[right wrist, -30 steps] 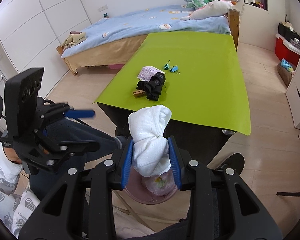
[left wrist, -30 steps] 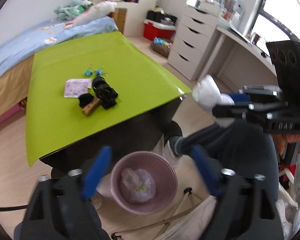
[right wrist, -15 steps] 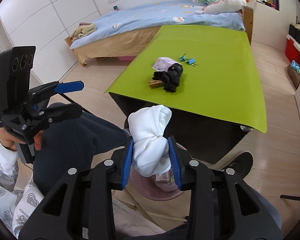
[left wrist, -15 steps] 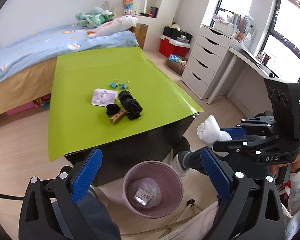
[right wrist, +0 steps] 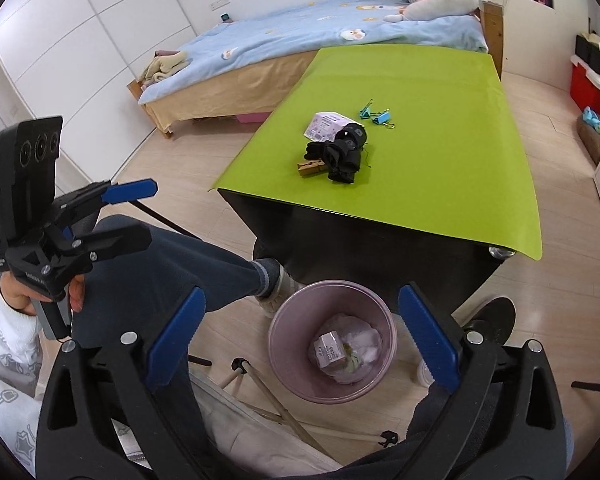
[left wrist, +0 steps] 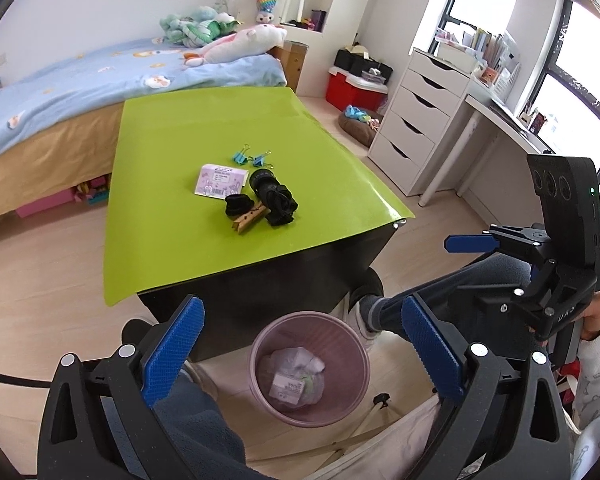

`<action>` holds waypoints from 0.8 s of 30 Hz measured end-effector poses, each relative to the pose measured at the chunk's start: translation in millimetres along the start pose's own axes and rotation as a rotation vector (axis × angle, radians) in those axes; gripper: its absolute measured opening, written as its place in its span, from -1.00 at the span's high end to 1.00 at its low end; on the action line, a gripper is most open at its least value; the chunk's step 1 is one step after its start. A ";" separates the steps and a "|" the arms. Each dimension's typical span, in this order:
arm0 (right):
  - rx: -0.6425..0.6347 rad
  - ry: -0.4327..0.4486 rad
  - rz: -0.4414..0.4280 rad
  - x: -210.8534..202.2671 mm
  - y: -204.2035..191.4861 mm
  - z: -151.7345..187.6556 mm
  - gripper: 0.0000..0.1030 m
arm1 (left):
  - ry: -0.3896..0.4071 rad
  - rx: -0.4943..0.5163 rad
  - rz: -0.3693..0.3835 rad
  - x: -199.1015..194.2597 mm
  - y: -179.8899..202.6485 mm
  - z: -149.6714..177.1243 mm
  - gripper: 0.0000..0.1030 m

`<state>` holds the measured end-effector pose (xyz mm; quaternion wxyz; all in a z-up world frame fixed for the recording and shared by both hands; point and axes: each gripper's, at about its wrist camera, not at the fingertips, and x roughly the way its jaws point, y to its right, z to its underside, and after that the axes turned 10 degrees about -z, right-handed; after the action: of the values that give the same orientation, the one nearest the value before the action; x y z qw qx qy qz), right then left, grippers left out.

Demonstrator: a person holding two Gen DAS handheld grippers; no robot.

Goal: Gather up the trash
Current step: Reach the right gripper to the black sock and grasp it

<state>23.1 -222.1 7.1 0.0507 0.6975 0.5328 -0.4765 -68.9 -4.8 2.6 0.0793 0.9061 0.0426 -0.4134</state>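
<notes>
While the left gripper (left wrist: 298,354) hangs spread and empty above the pink wastebasket (left wrist: 342,328), the remaining trash lies ahead on the green table (left wrist: 172,136): one purple packet (left wrist: 220,179), one wooden clothespin (left wrist: 250,219), lying slantwise, two blue binder clips (left wrist: 250,157). From the right wrist, the right gripper (right wrist: 300,350) likewise gapes empty over the basket, neither arm clearly nearer the packet (right wrist: 325,125).

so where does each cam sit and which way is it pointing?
Left wrist: on the left gripper, open, looking down at the bin and green table; right gripper and a trouser leg show.
Right wrist: on the right gripper, open, over the bin; left gripper and hand show.
Shared: bin, table, bed.
</notes>
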 end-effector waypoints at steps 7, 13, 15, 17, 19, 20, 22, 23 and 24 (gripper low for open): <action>0.018 0.005 -0.001 -2.0 3.7 -0.3 -0.88 | -0.009 -0.002 0.003 1.4 0.9 0.1 -0.85; 0.034 0.022 -0.005 -2.9 5.7 -9.0 -0.88 | -0.007 -0.008 -0.004 2.9 -0.2 -1.7 -0.85; 0.034 0.028 -0.002 -2.2 7.6 -15.0 -0.88 | -0.008 -0.010 -0.008 4.2 -1.1 -3.0 -0.85; 0.029 0.030 0.007 0.6 9.8 -25.8 -0.88 | -0.004 -0.011 -0.015 5.4 -1.9 -5.1 -0.85; 0.031 0.031 0.010 4.3 11.9 -37.9 -0.88 | 0.000 -0.012 -0.016 6.5 -3.0 -8.4 -0.85; 0.029 0.032 0.011 6.8 13.3 -45.2 -0.88 | 0.003 -0.012 -0.016 6.5 -3.1 -9.9 -0.85; 0.033 0.028 0.011 13.1 17.0 -60.0 -0.88 | 0.011 -0.011 -0.020 6.5 -3.9 -13.7 -0.85; 0.038 0.024 0.008 18.6 19.8 -69.9 -0.88 | 0.014 -0.012 -0.020 6.6 -5.2 -14.5 -0.85; 0.042 0.021 0.009 21.6 21.2 -74.9 -0.88 | 0.017 -0.013 -0.021 6.6 -5.5 -16.0 -0.85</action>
<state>85.1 -172.8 22.8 0.0327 0.7059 0.5200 -0.4799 -53.5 3.5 7.4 0.0806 0.9086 0.0556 -0.4061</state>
